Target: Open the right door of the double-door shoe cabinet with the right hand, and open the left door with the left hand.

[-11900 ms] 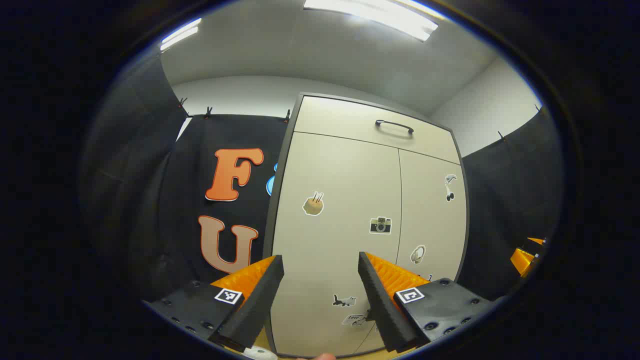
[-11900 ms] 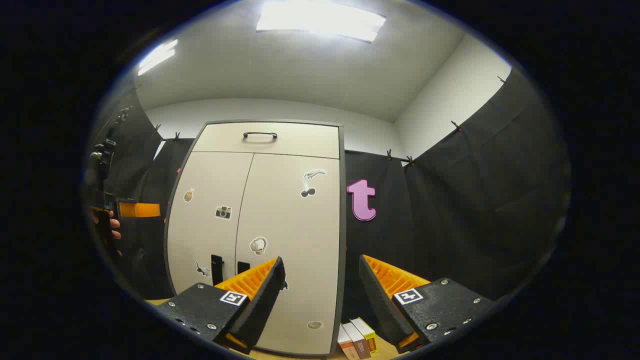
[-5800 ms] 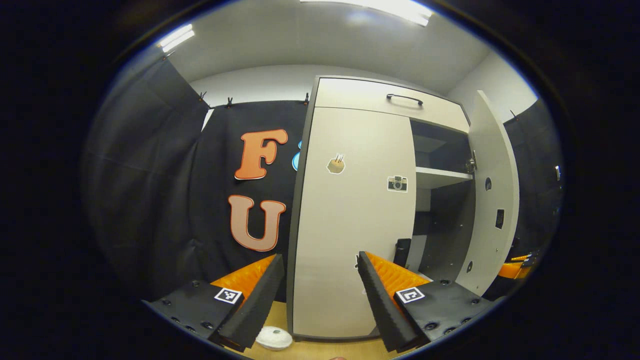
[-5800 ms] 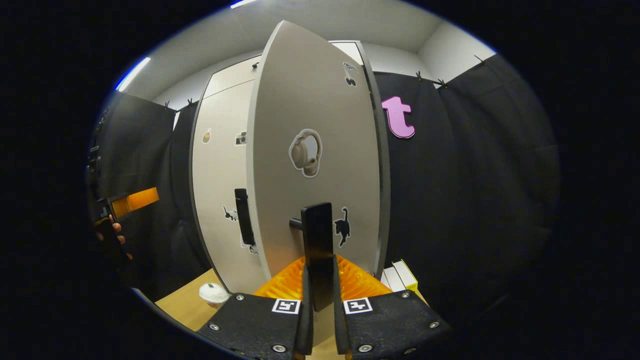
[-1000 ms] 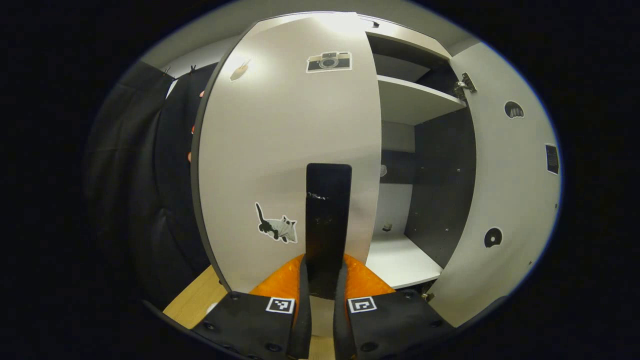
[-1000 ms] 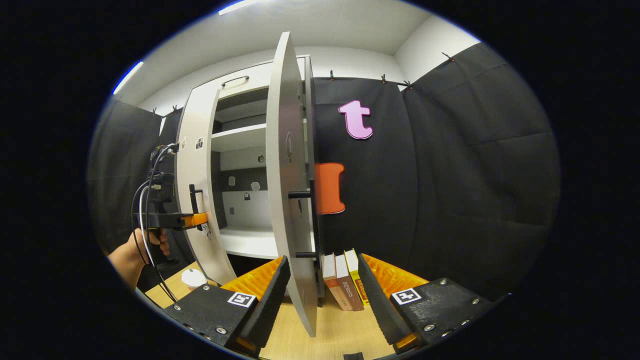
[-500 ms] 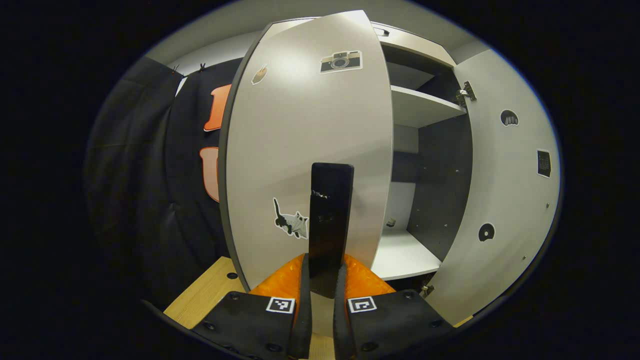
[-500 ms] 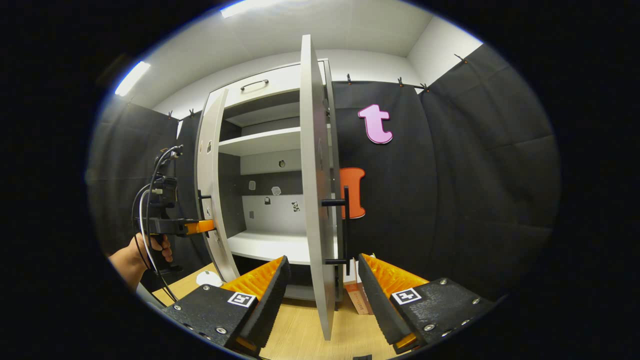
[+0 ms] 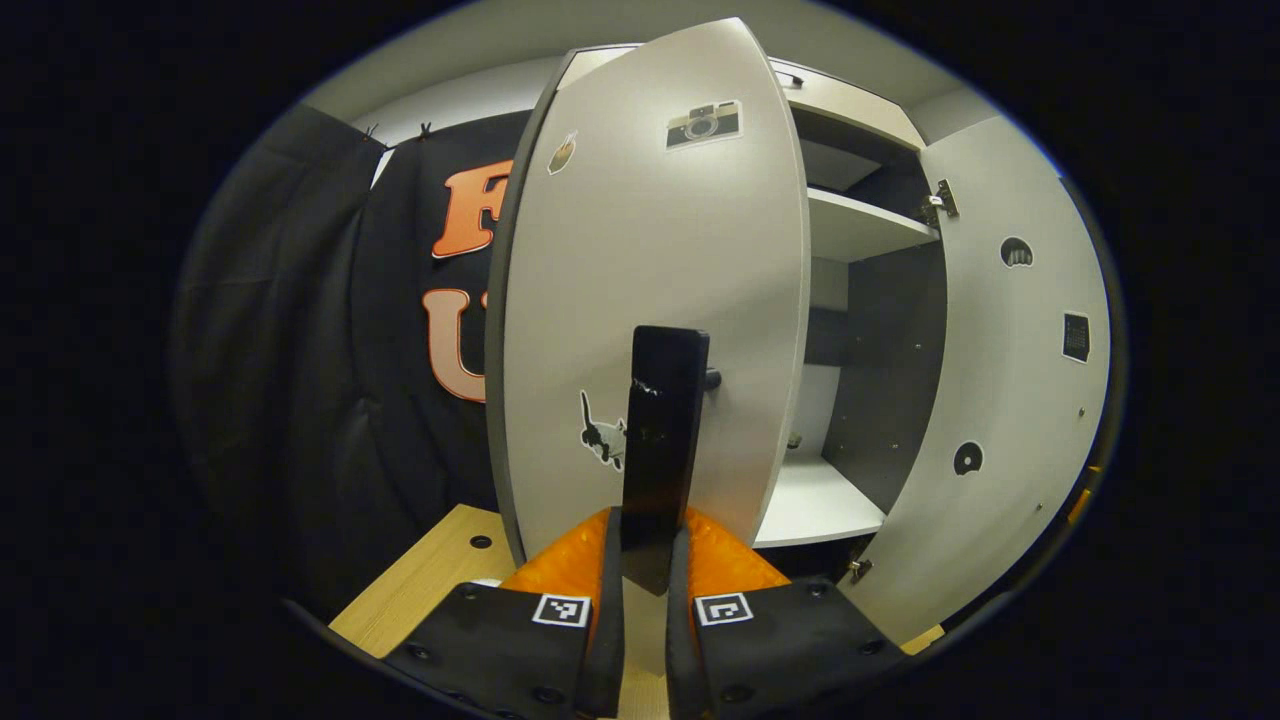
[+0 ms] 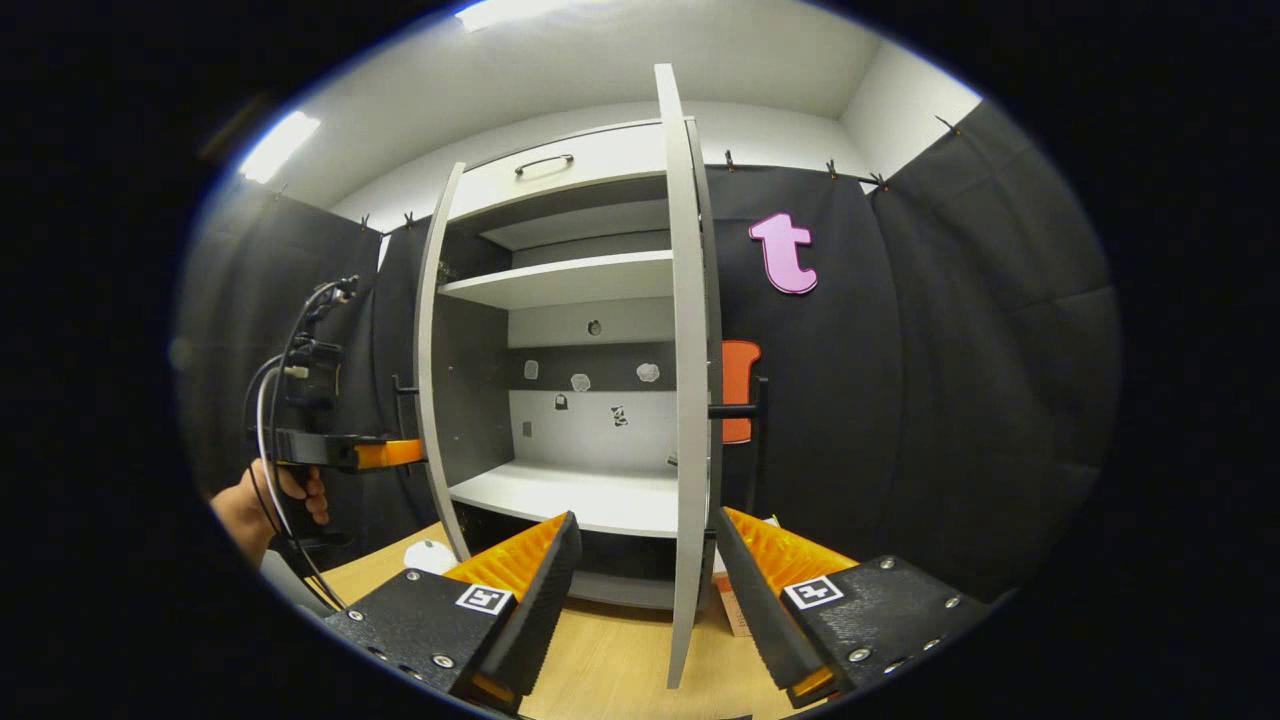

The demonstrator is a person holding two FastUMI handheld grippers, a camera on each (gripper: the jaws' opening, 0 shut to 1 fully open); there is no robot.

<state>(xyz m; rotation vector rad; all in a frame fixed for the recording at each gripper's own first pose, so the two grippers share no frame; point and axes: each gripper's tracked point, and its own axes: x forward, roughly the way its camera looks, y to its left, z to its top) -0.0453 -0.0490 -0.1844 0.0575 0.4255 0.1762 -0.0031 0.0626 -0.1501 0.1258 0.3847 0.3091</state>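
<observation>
The shoe cabinet (image 10: 570, 160) stands with both doors swung out. In the left gripper view my left gripper (image 9: 645, 530) is shut on the black handle (image 9: 665, 420) of the left door (image 9: 650, 280), which carries several stickers. The right door (image 9: 1000, 380) stands wide open at the right. In the right gripper view my right gripper (image 10: 644, 522) is open and holds nothing, just in front of the edge-on right door (image 10: 688, 400); that door's handle (image 10: 752, 420) sticks out to the right. The left door (image 10: 432, 380) shows edge-on, with the left gripper (image 10: 385, 453) on its handle and a hand (image 10: 270, 500) behind.
Pale shelves (image 10: 560, 280) and a lower shelf (image 10: 570, 495) lie bare inside the cabinet, with small stickers on the back panel. A white round object (image 10: 432, 557) sits on the wooden floor (image 10: 600, 660) by the left door. A book's corner (image 10: 735, 612) peeks from behind the right door.
The left door has swung further out with my left gripper still shut on its handle. My right gripper stays open and now faces the right door edge-on.
</observation>
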